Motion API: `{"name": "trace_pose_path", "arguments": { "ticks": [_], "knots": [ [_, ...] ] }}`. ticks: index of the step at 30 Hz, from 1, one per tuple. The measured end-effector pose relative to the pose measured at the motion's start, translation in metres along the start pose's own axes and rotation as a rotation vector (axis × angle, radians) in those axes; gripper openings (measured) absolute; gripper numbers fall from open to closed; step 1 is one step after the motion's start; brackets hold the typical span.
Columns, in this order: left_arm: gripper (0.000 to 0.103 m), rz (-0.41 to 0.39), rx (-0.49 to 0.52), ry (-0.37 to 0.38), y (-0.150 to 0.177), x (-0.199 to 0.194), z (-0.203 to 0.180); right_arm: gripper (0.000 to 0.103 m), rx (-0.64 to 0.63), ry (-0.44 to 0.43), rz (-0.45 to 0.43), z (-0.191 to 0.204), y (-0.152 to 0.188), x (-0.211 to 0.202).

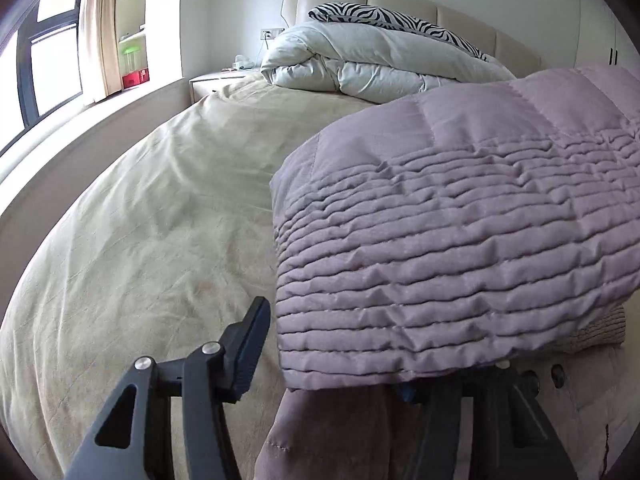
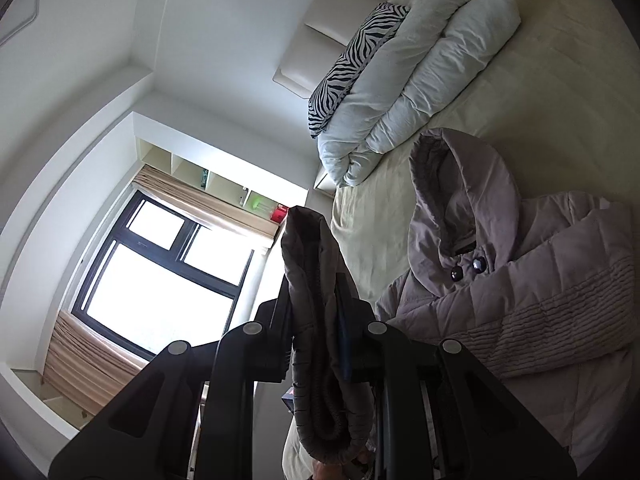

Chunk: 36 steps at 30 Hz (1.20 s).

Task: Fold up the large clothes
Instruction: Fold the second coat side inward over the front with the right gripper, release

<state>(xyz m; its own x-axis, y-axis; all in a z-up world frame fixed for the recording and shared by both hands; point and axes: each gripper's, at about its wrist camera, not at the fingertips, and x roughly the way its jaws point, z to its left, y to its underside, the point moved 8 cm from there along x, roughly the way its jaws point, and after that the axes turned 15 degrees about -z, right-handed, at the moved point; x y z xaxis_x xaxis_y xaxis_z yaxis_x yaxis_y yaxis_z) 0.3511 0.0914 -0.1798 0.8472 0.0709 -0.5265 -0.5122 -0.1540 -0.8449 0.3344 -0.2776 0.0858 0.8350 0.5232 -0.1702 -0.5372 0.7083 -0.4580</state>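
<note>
One jacket (image 2: 520,280), one duvet (image 2: 420,80), one pillow (image 2: 352,68).

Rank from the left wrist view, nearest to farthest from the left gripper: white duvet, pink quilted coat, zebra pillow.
1. pink quilted coat: right beside the left gripper, draped to its right.
2. white duvet: bundled up the bed.
3. zebra pillow: behind the duvet, against the headboard.

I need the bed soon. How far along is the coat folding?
Early. Done: one sleeve lies folded across the coat. In hand: the right gripper is shut on a fold of coat fabric; the left gripper is open at the sleeve's edge. Left: the hood is still spread out, and the body is unfolded.
</note>
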Motion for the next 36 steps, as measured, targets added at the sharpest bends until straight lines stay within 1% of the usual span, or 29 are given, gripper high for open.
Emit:
{"name": "trace_pose_path", "arguments": {
  "ticks": [1,4,6,8,9,10,12,14,18,21,24,26,29,30,31,33,35,36],
  "knots": [
    [0.042,0.007,-0.024,-0.003,0.003,0.003,0.005,0.017,0.011,0.014,-0.008,-0.013,-0.003,-0.002],
    [0.042,0.014,-0.115,-0.012,0.008,0.008,0.02,0.017,0.021,0.083,-0.013,-0.063,-0.001,-0.002],
    [0.042,0.014,-0.154,-0.018,0.01,0.01,0.028,0.017,0.05,0.138,-0.002,-0.101,0.005,0.0],
    [0.043,0.013,-0.195,-0.004,0.012,0.009,0.033,0.017,0.084,0.191,0.009,-0.144,0.013,0.004],
    [0.047,0.012,-0.216,-0.004,0.013,0.008,0.036,0.017,0.098,0.224,0.013,-0.165,0.018,0.005],
    [0.055,0.01,-0.236,-0.014,0.013,0.008,0.041,0.017,0.112,0.262,0.021,-0.185,0.023,0.006],
    [0.062,0.004,-0.263,-0.022,0.014,0.006,0.045,0.017,0.141,0.323,0.054,-0.224,0.04,0.011],
    [0.062,0.008,-0.259,-0.032,0.017,0.006,0.048,0.017,0.13,0.386,0.071,-0.251,0.053,0.011],
    [0.062,0.032,-0.29,-0.035,0.026,0.01,0.054,0.017,0.162,0.428,0.048,-0.286,0.062,0.008],
    [0.063,0.048,-0.278,-0.024,0.026,0.008,0.052,0.017,0.151,0.452,0.047,-0.302,0.065,0.008],
    [0.062,0.057,-0.265,-0.007,0.027,-0.008,0.051,0.017,0.148,0.456,0.043,-0.305,0.064,0.011],
    [0.063,0.06,-0.245,0.004,0.028,-0.021,0.05,0.017,0.122,0.444,0.034,-0.297,0.062,0.011],
    [0.063,0.085,-0.212,0.03,0.029,-0.044,0.044,0.017,0.024,0.433,0.021,-0.268,0.051,0.013],
    [0.063,0.067,-0.197,0.047,0.024,-0.056,0.039,0.017,-0.004,0.43,0.017,-0.261,0.049,0.015],
    [0.063,0.033,-0.172,0.059,0.016,-0.068,0.033,0.017,-0.038,0.427,0.016,-0.252,0.046,0.017],
    [0.065,-0.053,-0.102,0.062,-0.008,-0.088,0.021,0.017,-0.091,0.448,0.025,-0.247,0.043,0.021],
    [0.072,-0.133,-0.032,0.066,-0.035,-0.092,0.004,0.017,-0.107,0.491,0.035,-0.256,0.042,0.024],
    [0.077,-0.161,0.02,0.061,-0.047,-0.086,-0.006,0.017,-0.111,0.516,0.043,-0.265,0.044,0.025]
  ]
}}
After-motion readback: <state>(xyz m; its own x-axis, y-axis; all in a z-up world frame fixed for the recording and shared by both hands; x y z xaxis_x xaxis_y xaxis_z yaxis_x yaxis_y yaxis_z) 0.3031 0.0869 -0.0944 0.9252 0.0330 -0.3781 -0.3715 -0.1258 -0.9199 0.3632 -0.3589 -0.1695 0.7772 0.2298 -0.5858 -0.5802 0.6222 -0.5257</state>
